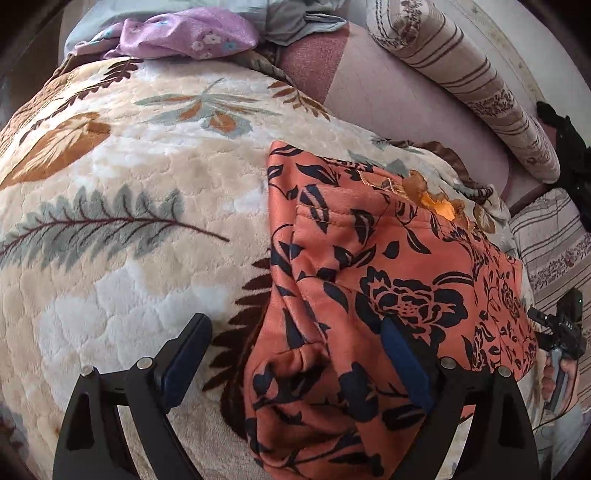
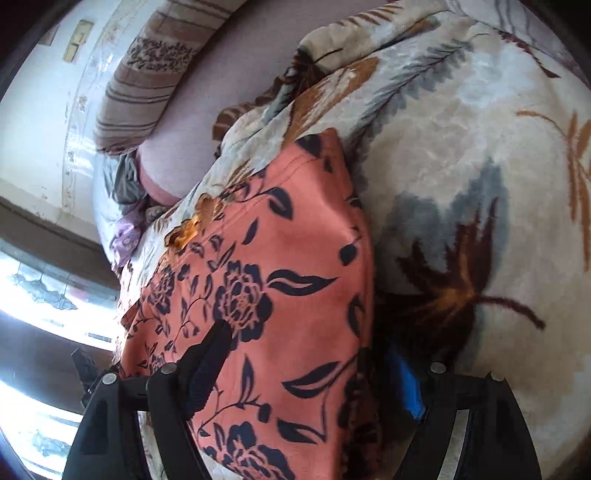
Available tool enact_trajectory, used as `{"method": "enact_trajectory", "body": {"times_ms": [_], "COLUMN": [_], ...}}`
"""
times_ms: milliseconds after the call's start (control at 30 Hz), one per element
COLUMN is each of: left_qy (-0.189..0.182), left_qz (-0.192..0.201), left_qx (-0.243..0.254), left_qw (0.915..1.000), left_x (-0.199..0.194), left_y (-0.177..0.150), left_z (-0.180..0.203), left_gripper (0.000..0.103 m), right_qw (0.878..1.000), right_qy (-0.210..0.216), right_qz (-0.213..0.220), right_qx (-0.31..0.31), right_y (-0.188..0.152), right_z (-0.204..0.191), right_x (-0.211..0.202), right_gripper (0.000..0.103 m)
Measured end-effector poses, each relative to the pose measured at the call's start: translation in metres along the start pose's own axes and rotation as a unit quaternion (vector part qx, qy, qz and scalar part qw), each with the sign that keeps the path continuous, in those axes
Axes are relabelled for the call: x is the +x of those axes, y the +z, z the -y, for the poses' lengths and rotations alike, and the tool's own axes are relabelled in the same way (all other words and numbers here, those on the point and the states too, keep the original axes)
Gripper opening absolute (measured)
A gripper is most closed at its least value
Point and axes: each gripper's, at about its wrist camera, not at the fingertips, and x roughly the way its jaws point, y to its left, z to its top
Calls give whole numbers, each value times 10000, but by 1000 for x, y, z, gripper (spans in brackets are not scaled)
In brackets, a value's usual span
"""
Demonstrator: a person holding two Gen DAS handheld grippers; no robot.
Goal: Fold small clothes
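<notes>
An orange garment [image 1: 388, 258] printed with dark flowers lies partly folded on a cream plush blanket [image 1: 129, 166] with a leaf pattern. In the left wrist view my left gripper [image 1: 291, 326] hovers open over the garment's near left corner. Its right finger [image 1: 402, 362] is above the cloth and its left finger [image 1: 184, 350] is above the bare blanket. In the right wrist view the same garment [image 2: 288, 258] fills the gap of my right gripper [image 2: 310, 343]. Its left finger [image 2: 210, 362] rests over the cloth, and its blue-padded right finger [image 2: 406, 384] stands just off the folded right edge, jaws open.
A striped bolster [image 1: 461, 74] lies on the pink sheet [image 1: 388, 103] at the back right. A purple floral cloth [image 1: 184, 33] and a grey one [image 1: 295, 22] are heaped beyond the blanket. A hand [image 1: 554, 376] shows at the right edge. A bright window [image 2: 37, 295] is on the left.
</notes>
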Motion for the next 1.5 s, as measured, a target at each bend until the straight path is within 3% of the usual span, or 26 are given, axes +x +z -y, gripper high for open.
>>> {"method": "enact_trajectory", "body": {"times_ms": [33, 67, 100, 133, 167, 200, 233, 267, 367, 500, 567, 667, 800, 867, 900, 933, 967, 1000, 1033, 1100, 1167, 1267, 1433, 1500], "left_qy": [15, 59, 115, 187, 329, 366, 193, 110, 435, 81, -94, -75, -263, -212, 35, 370, 110, -42, 74, 120, 55, -124, -205, -216], "left_qz": [7, -40, -82, -98, -139, -191, -270, -387, -270, 293, 520, 743, 492, 145, -262, -678, -403, -138, -114, 130, 345, 346, 238, 226], "left_qx": [18, 40, 106, 199, 287, 306, 229, 124, 262, 241, 410, 650, 444, 225, 121, 12, -114, -303, -475, -572, -459, -264, 130, 131], "left_qw": [10000, 10000, 9998, 9996, 9989, 9987, 9992, 9991, 9983, 9992, 9978, 9951, 9975, 9994, 9996, 9970, 9991, 9994, 9988, 9982, 9983, 9990, 9994, 9994], "left_x": [3, 6, 10, 13, 16, 18, 17, 17, 5, -57, -97, -149, -168, -142, -119, -100, -103, -115, -123, -139, -150, -150, -127, -122], "left_y": [2, 4, 6, 8, 10, 13, 17, 21, 27, 30, 21, -14, -89, -133, -150, -164, -171, -172, -168, -158, -148, -139, -139, -139], "left_z": [2, 4, 6, 9, 12, 13, 14, 15, 28, 47, 59, 69, 50, 28, 16, 3, -7, -11, -14, -14, -10, -1, 12, 9], "left_gripper": [93, 93, 93, 85, 75, 54, 25, 18, 13, 11, 11, 11, 13, 22, 39, 43, 43, 45, 58, 69, 69, 69, 68, 68], "right_qw": [9999, 9995, 9992, 9991, 9992, 9991, 9989, 9984, 9978, 9989, 9975, 9954, 9965, 9959, 9953, 9925, 9952, 9990, 9993, 9996, 9993, 9982, 9848, 9826], "right_qy": [-93, -229, -309, -336, -333, -349, -358, -423, -492, -33, 41, 59, 39, -133, -252, -643, -552, -242, -142, -123, -269, -383, -1231, -1410], "right_qz": [-126, -204, -225, -233, -221, -232, -295, -366, -358, -102, -103, -122, -277, -430, -711, -1019, -807, -375, -297, 14, 247, 404, 498, 393], "right_qx": [-60, -124, -136, -73, 4, 44, 15, -60, -269, -466, -703, -945, -793, -779, -602, -204, 34, 42, 172, 258, 92, -211, -1117, -1142], "right_y": [-1, -1, -1, 1, 3, 5, 5, 5, 8, 12, 4, -29, -98, -137, -154, -169, -180, -183, -182, -177, -168, -153, -128, -119], "right_z": [-4, -6, -5, -2, 0, 0, -2, -7, -29, -70, -92, -108, -90, -59, -35, -7, 8, 10, 10, 9, 2, -13, -37, -30], "right_x": [4, 8, 11, 13, 14, 16, 18, 20, 11, -32, -57, -98, -133, -122, -106, -91, -92, -105, -114, -130, -139, -136, -107, -92], "right_gripper": [60, 56, 55, 55, 50, 47, 36, 28, 21, 19, 19, 19, 20, 33, 45, 82, 80, 80, 80, 80, 80, 80, 80, 80]}}
